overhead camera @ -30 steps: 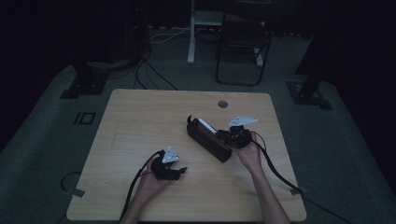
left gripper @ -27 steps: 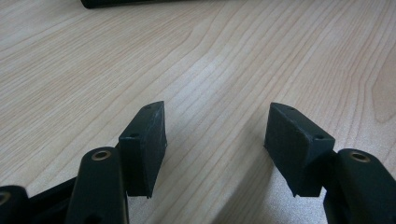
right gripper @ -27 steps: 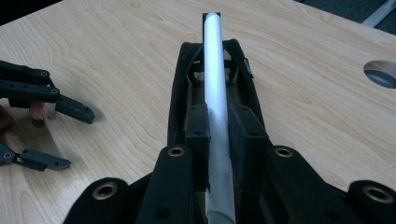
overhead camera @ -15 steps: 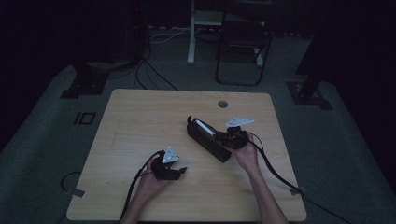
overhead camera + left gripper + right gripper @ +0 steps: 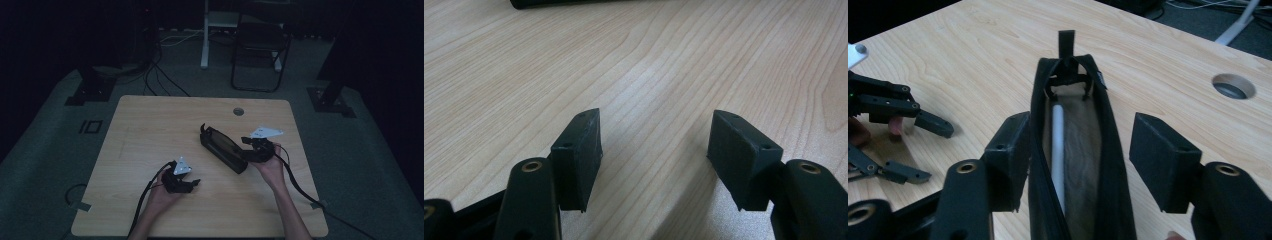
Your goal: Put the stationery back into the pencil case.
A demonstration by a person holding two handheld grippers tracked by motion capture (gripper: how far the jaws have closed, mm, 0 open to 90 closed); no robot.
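Black zip pouch (image 5: 222, 148) sits mid-frame on the desk (image 5: 150, 130), unzipped, a white pen (image 5: 1058, 150) inside. Right tongs (image 5: 1075, 160) have just been spreading, straddling its near end, the left pad touching at most. Left tongs (image 5: 659, 150) wait lower left, gaping and empty, probably on standby.

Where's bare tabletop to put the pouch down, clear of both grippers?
The left half of the table, from its far edge down to the left gripper, is bare wood. So is the near strip between the two forearms. It is crowded at right-centre, where the open black pouch lies between the right gripper jaws, near the cable hole.
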